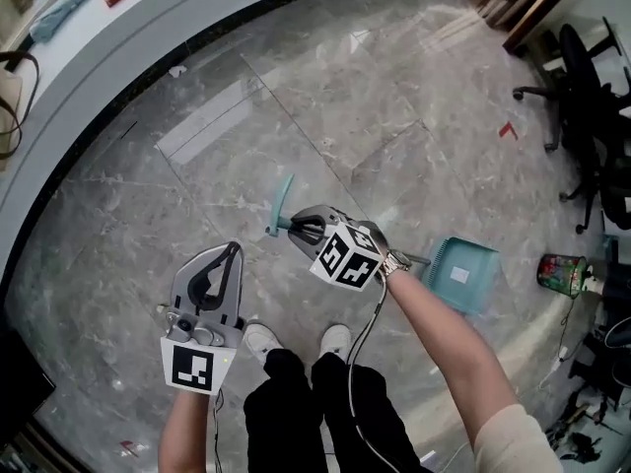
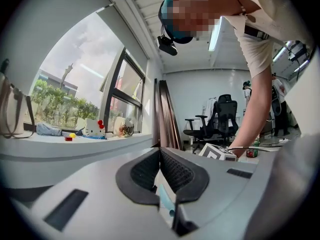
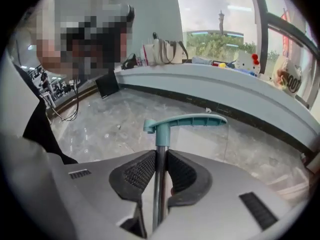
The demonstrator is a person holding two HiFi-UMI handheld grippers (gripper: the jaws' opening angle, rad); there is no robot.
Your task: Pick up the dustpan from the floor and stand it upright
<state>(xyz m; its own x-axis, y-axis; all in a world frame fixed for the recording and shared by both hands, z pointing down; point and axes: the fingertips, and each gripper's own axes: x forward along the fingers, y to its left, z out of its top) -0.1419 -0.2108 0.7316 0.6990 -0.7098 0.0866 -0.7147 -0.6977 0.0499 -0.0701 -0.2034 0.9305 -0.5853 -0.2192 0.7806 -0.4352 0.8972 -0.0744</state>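
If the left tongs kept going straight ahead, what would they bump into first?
Probably the brown boards leaning beside the window, though depth is unclear. Nothing nearer shows ahead of the left tongs.

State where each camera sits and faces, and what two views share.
Head view: head-mounted, facing down at floor, dustpan; shows arms, legs, left tool, right tool.
Left gripper view: on left tool, along shut jaws toward window; right arm shows.
Right gripper view: on right tool, along jaws clamping dustpan pole; person at left.
Both gripper views share the sill's white toy.
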